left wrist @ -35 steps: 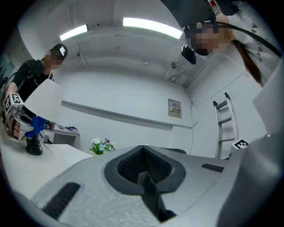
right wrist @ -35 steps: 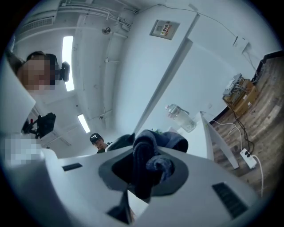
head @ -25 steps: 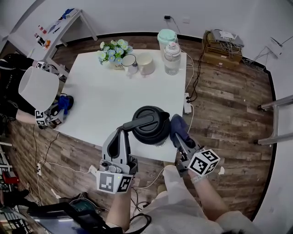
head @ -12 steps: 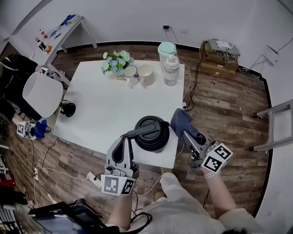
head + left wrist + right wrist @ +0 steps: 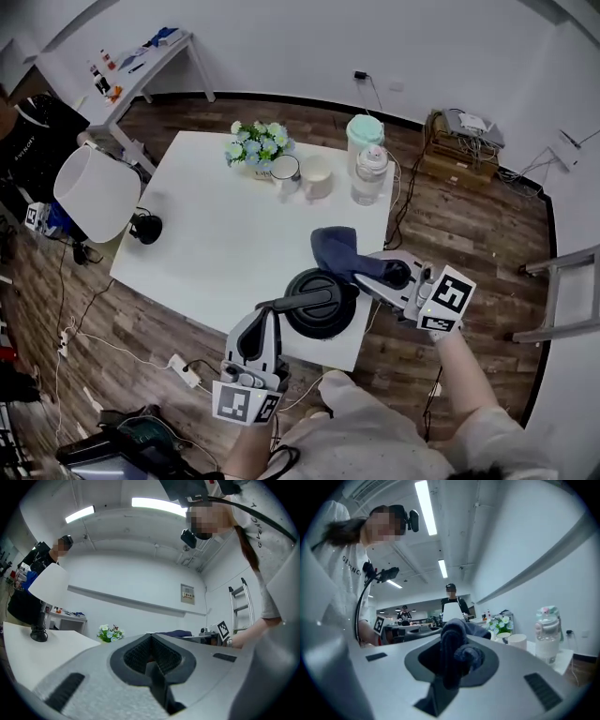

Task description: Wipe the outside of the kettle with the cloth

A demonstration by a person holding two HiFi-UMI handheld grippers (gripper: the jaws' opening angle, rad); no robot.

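Kettle handle clamped in left gripper, cloth pinched in right gripper

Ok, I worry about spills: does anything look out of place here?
Only the kettle: it sits close to the table's near corner, held by the left gripper. Nothing looks spilled or damaged.

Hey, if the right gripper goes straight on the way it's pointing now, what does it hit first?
Apart from the cloth it grips, the right gripper points across the far side of the kettle. It would probably brush the kettle's upper rim first, though its height is hard to judge.
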